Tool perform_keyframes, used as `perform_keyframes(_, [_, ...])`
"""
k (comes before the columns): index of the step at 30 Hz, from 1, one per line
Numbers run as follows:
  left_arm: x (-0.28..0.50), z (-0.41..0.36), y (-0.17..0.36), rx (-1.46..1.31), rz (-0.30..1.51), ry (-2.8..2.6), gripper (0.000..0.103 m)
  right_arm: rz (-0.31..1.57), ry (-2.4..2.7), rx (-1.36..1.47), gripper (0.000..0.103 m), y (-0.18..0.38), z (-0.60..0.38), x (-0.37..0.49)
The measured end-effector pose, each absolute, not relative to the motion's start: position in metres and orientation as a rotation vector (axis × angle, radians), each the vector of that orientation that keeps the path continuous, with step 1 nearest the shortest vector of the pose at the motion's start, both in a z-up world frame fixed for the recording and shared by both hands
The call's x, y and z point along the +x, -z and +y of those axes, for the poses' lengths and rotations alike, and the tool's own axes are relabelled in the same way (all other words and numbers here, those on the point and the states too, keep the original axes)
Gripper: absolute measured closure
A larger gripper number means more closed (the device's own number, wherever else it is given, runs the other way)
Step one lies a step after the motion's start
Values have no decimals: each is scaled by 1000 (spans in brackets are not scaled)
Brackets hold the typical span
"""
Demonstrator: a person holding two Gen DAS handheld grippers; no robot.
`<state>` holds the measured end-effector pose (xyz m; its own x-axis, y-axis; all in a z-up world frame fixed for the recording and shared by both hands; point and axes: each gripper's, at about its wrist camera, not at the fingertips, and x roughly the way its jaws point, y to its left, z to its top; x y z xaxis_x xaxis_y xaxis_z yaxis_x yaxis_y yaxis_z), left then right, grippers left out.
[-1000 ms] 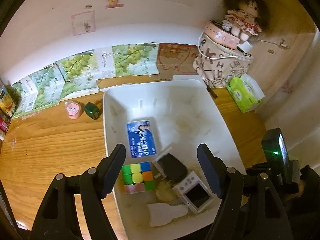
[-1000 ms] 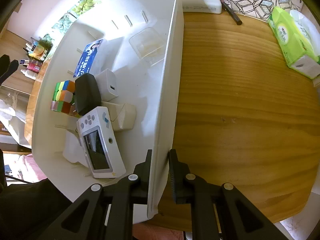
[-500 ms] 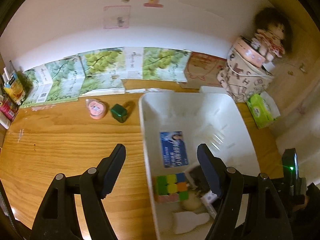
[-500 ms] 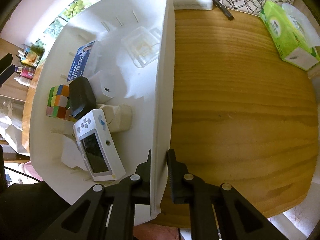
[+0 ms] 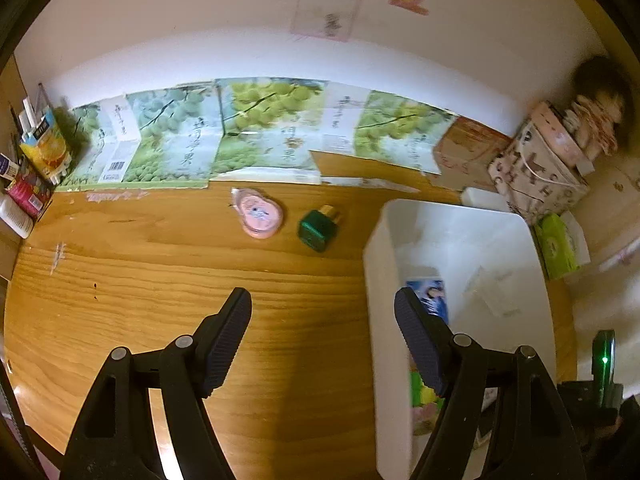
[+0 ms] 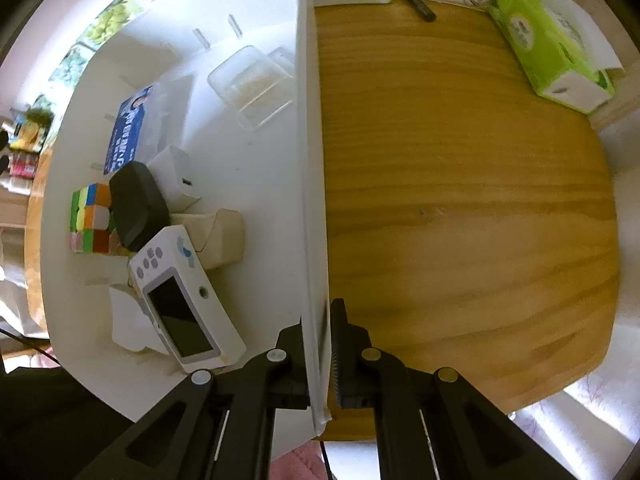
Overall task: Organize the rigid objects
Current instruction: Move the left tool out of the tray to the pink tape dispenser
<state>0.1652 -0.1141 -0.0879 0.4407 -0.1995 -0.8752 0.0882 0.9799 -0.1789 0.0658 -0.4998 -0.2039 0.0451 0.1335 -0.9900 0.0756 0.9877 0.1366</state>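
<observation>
Beside the white plastic bin [image 5: 460,240], out on the bare wooden tabletop [image 5: 160,280], two loose pieces wait: a small dark green bottle with a gold cap [image 5: 318,226] lying nearest the bin's left wall, and a pink heart-shaped plastic case [image 5: 260,216] just beyond it, farther from the bin. Inside the bin lie a multicoloured puzzle cube [image 6: 90,218], a black oval case [image 6: 138,204], a white handheld game console [image 6: 186,296], a blue printed card box [image 6: 128,132] and a clear plastic tray [image 6: 256,84].

The right gripper [image 6: 324,344] has its fingers clamped on the bin's right wall, holding the bin in place. The left gripper [image 5: 322,340] hangs over the tabletop left of the bin, jaws wide apart with nothing between them.

The step in hand looks like a reach for the green bottle. To do it well, the left gripper should come down with one finger on each flat side of the bottle rather than across cap and base, close only once the tips are near the wood, and avoid nudging the pink case. The right grip should hold firm so the bin does not slide when the piece drops in.
</observation>
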Motion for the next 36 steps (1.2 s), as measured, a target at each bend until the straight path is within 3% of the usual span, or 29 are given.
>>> perform_keyframes(7, [200, -90, 102, -111, 1137, 145, 21, 1542, 18, 177, 97, 200, -492, 70])
perform_keyframes(36, [298, -68, 211, -180, 1324, 101, 21, 1514, 137, 181, 94, 186, -485, 57])
